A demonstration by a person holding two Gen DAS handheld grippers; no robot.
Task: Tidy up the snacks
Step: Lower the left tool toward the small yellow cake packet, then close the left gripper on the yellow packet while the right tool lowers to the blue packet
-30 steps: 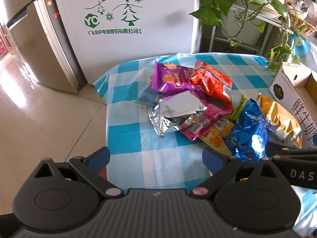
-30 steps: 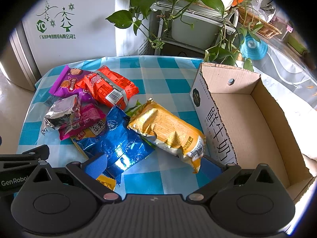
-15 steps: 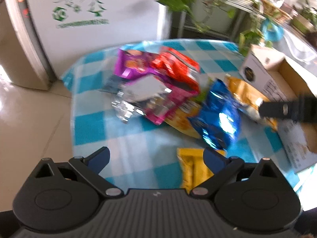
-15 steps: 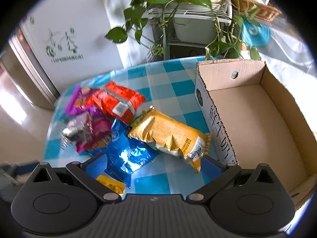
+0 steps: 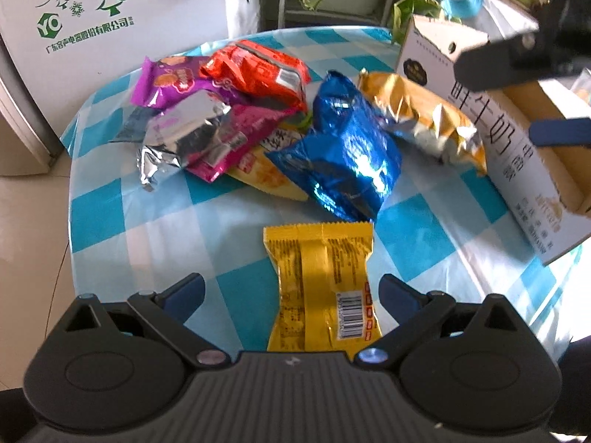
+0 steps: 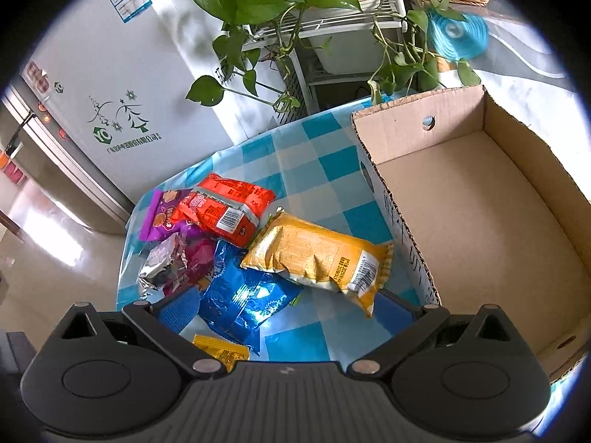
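A blue-checked tablecloth (image 5: 155, 229) covers the table, with a cardboard box (image 6: 480, 221) at its right edge. Beside the box lie the gold bag (image 6: 317, 254), blue bag (image 5: 343, 162) and red bag (image 6: 225, 210). Only the left view fully shows the yellow packet (image 5: 321, 288), lying between the left gripper (image 5: 291, 289)'s spread fingers. The right gripper (image 6: 288, 308) is also spread, holding nothing.
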